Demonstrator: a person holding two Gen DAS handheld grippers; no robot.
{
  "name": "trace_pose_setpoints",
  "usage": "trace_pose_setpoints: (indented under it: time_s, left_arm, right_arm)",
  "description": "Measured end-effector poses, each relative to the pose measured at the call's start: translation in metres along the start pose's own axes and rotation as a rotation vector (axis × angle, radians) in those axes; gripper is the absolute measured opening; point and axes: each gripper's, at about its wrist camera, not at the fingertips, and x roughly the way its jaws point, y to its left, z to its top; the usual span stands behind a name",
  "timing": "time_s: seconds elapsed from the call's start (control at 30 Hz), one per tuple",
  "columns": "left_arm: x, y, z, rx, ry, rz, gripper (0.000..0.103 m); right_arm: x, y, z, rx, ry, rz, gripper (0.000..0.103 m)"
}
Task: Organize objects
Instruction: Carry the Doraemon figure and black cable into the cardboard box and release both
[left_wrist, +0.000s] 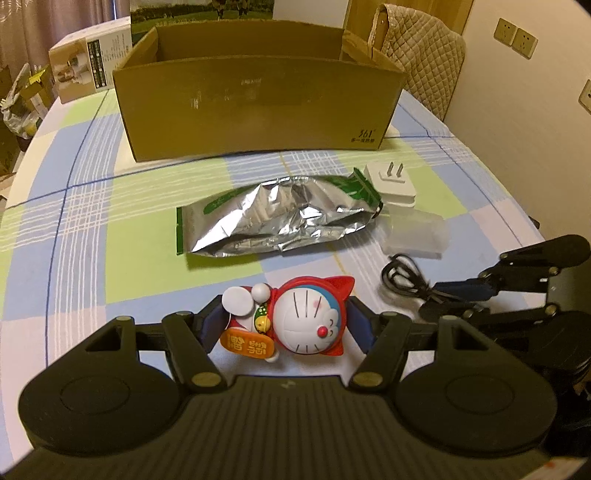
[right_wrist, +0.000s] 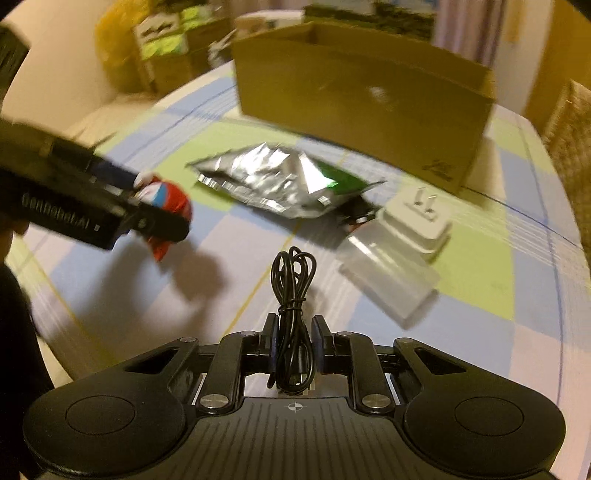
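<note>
A red and white cat toy (left_wrist: 310, 321) lies on its side between the blue pads of my left gripper (left_wrist: 284, 326), which is shut on it. In the right wrist view the left gripper (right_wrist: 159, 214) holds the toy (right_wrist: 173, 203) above the checked tablecloth (right_wrist: 480, 295), with a shadow beneath. My right gripper (right_wrist: 293, 332) is shut on a coiled black cable (right_wrist: 293, 280); its loop sticks out ahead of the fingers. In the left wrist view that gripper (left_wrist: 476, 291) and the cable (left_wrist: 402, 280) sit at the right. An open cardboard box (left_wrist: 258, 103) stands at the back.
A crumpled silver and green foil bag (left_wrist: 284, 218) lies mid-table. A white plug adapter (left_wrist: 391, 181) and a clear plastic case (left_wrist: 417, 232) lie to its right. A white carton (left_wrist: 85, 62) stands back left, a chair with a quilted jacket (left_wrist: 417, 55) back right.
</note>
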Motion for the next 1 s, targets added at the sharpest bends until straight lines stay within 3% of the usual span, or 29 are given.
trace_pose_setpoints:
  time_s: [0.23,1.0]
  left_arm:
    - [-0.019,-0.006,0.006,-0.022,-0.017,0.037,0.064]
    - [-0.063,-0.013,0.018,-0.051,-0.060,0.070,0.064]
  right_arm:
    - [-0.027,-0.010,0.013,0.100,-0.045,-0.007,0.015]
    - [-0.074,-0.011,0.038,0.151,-0.124,-0.018,0.015]
